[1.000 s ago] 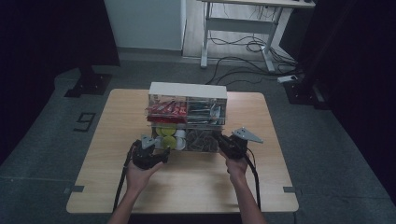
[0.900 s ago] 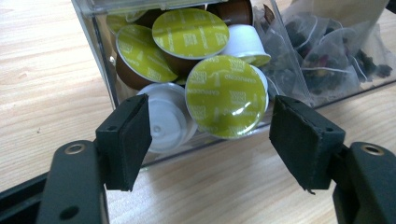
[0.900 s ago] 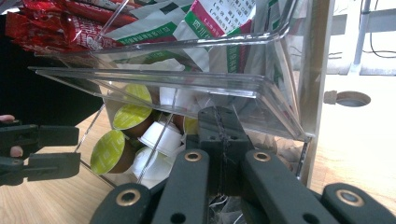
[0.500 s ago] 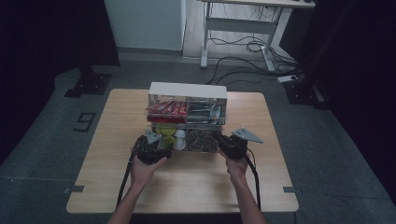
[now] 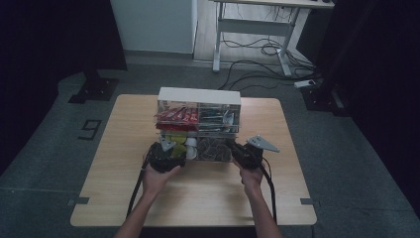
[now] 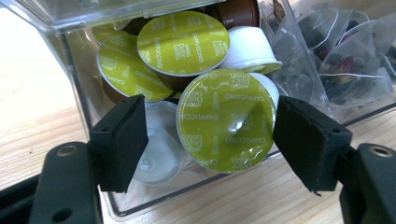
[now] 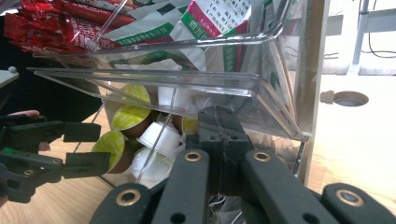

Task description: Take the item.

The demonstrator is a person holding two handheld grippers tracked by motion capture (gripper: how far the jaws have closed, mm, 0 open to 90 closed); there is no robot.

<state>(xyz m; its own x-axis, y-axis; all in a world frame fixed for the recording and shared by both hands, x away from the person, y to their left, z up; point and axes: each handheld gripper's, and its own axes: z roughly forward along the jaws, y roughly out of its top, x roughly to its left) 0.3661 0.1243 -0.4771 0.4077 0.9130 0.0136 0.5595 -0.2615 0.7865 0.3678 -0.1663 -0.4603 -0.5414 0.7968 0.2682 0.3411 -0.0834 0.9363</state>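
Capsule (image 6: 225,120) sits between my left claw (image 6: 210,142) pads, jaws just widened, untouched. Light, rigid, foil lid dents; I'd grip rim sides. Right claw (image 7: 219,135) closed, empty.

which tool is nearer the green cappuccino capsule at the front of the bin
Left. The left tool straddles the green cappuccino capsule, jaws just opened; the right tool sits shut by the tea bag compartment.

Both forearms reaching in from the near edge, left tongs (image 6: 210,140) just opened wide with pads clear of any contact, right tongs (image 7: 218,140) pressed fully together, held level.
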